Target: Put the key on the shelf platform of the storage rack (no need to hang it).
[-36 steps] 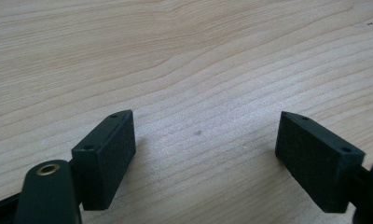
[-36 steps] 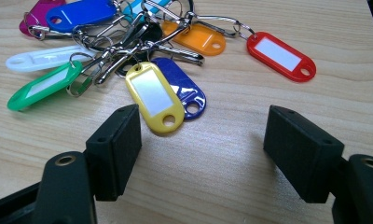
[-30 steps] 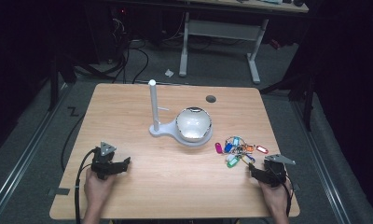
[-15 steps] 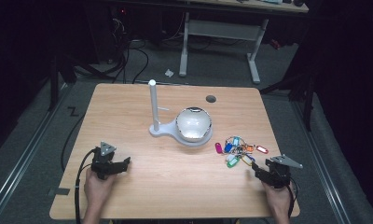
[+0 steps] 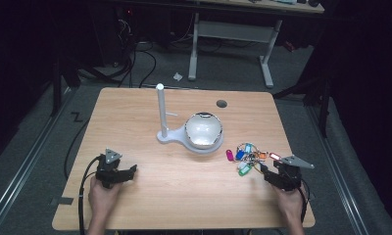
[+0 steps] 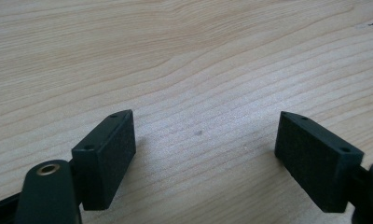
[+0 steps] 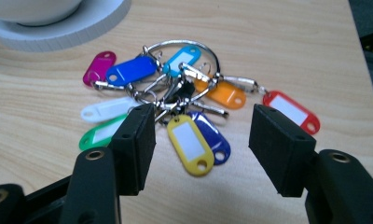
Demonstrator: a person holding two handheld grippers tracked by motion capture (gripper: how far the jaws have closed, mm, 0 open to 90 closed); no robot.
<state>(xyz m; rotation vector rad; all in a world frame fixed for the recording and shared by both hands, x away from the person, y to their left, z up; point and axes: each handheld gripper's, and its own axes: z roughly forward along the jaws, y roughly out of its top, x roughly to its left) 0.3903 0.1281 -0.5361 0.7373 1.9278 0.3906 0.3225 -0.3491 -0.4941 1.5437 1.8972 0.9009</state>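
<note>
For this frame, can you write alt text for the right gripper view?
The open right gripper hovers over a bunch of coloured plastic key tags on a metal ring, its jaws either side of the yellow tag, on a light wooden table. A white round base sits top left.

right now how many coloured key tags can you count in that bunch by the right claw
8, though more may be hidden: magenta, blue, light blue, orange, red, white, green, yellow. A dark blue one may sit under the yellow.
</note>
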